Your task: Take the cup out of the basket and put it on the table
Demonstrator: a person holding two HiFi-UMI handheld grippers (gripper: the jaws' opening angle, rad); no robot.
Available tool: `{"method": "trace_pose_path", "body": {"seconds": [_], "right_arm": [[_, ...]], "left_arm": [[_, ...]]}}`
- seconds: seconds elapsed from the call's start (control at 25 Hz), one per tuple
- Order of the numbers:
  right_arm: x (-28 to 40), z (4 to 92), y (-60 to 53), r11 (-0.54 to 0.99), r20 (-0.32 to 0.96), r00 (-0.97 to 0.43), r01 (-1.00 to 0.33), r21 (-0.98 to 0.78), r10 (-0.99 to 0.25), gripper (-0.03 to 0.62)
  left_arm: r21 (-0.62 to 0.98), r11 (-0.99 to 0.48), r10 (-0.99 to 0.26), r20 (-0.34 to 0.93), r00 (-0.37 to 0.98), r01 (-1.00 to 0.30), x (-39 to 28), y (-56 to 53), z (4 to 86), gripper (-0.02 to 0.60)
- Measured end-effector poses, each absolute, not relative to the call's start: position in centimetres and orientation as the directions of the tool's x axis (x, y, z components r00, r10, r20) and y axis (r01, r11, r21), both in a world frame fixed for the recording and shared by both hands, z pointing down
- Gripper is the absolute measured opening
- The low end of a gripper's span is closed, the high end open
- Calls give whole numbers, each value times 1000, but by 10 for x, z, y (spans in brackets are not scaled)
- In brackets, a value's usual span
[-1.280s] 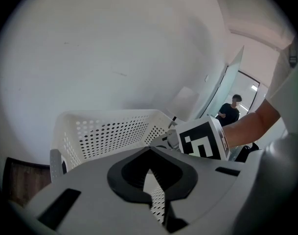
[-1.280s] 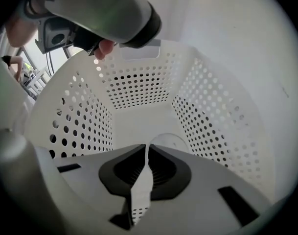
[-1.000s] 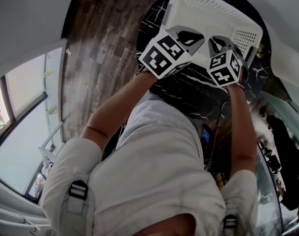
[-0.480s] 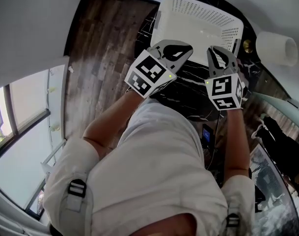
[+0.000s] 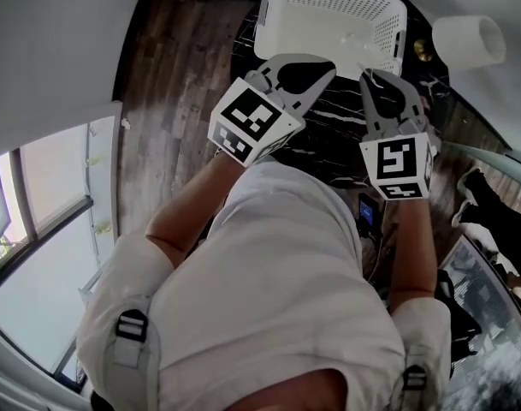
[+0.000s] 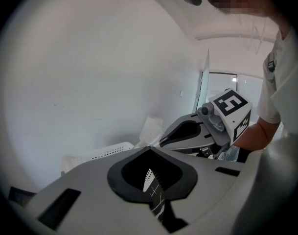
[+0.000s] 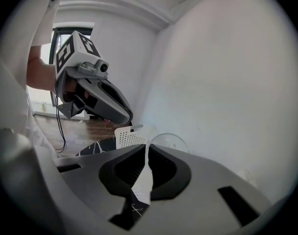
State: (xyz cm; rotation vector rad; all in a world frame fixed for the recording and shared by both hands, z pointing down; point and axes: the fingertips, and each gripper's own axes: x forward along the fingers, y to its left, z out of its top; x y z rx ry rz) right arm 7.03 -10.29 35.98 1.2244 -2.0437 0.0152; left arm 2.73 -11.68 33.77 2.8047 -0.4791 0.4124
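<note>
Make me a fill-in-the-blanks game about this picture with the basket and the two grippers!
1. The white plastic basket with little holes stands on the ___ marble table.
2. The clear cup is inside the ___.
3. The left gripper and the right gripper are both shut and hold ___.
4. The brown floor is made of ___ planks.

Missing words: black; basket; nothing; wooden.
</note>
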Motion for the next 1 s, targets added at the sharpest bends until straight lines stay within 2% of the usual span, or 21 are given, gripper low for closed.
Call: {"method": "trace_pose_path", "body": {"seconds": [0.44, 1.0], "right_arm": [[85, 352, -62, 507, 583, -239, -787, 353, -777, 26], [163, 351, 12, 328, 594, -54, -872, 364, -803, 26]], "left_arm": [[211, -922, -246, 326, 913, -324, 43, -77, 338, 6], [223, -969, -34, 309, 950, -108, 123, -8, 340, 6]]}}
